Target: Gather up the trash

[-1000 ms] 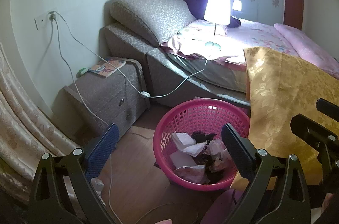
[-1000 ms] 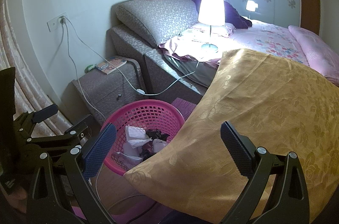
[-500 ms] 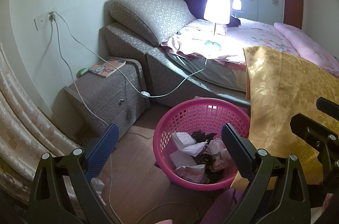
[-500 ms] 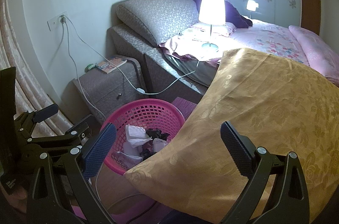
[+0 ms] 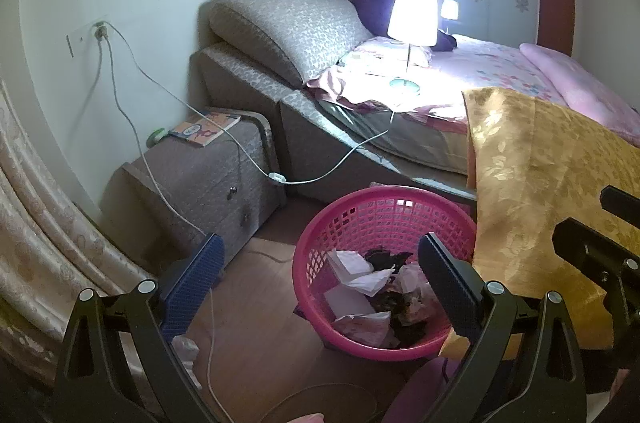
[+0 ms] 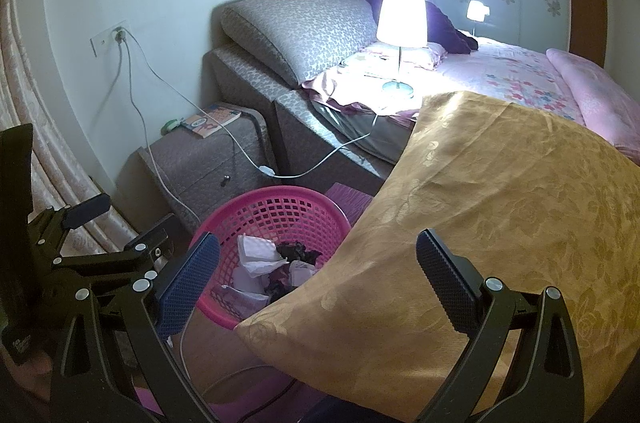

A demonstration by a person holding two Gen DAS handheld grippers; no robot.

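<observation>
Nothing shifted since a second ago: left gripper (image 5: pixel 320 267) and right gripper (image 6: pixel 318 263) both wide, empty. Still hovering above pink basket (image 5: pixel 316 235) of crumpled paper (image 5: pixel 352 269); collecting not begun.

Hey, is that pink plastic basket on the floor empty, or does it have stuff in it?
Partly full: the pink plastic mesh basket holds crumpled white paper and dark scraps.

We cannot see the near right rim of the pink basket (image 6: pixel 276 199) in the right wrist view; the gold bedcover (image 6: pixel 500 223) hides it. Its crumpled trash (image 5: pixel 360 283) is too jumbled to tell apart. The book (image 5: pixel 204 129) title is unreadable.
</observation>
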